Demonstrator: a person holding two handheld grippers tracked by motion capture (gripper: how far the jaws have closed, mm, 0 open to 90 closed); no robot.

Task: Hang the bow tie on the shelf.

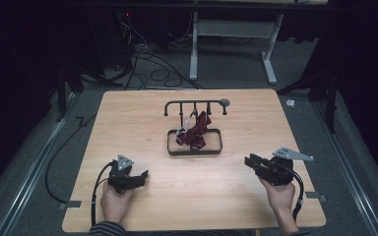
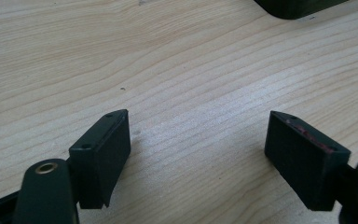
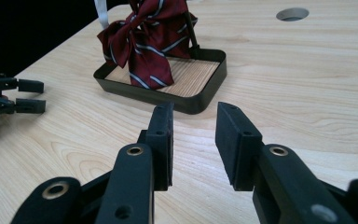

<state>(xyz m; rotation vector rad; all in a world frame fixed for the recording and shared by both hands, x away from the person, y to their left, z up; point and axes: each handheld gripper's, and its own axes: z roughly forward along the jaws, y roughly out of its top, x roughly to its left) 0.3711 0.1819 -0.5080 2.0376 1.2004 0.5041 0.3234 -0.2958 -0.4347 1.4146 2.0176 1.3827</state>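
- Right gripper (image 3: 193, 140): jaws partly apart, nothing between them, only bare wood in the gap. It sits low over the table (image 1: 128, 206) and looks straight at the tray, so I read it as lined up for an approach to the tie rather than a grip in hand.
- Left gripper (image 2: 198, 144): jaws wide apart, empty, pads close above the wood grain. Held well clear of the stand, probably parked so the other hand has room.
- In the high view the left gripper (image 1: 140, 178) lies at the near left of the table and the right gripper (image 1: 251, 161) at the near right, both aimed inward at the centre.
- Bow tie (image 3: 144, 35): dark red with pale stripes, draped from the rack and hanging down into the tray, its lower end on or just above the tray floor; contact cannot be told. A white strap shows beside it.
- Tray (image 3: 205, 95): dark, shallow rim, wooden floor, mid-table; likely there to catch what comes off the hooks.
- Rack (image 1: 195, 103): black bar with hooks, standing at the tray's far edge; the tie hangs near the bar's right half.
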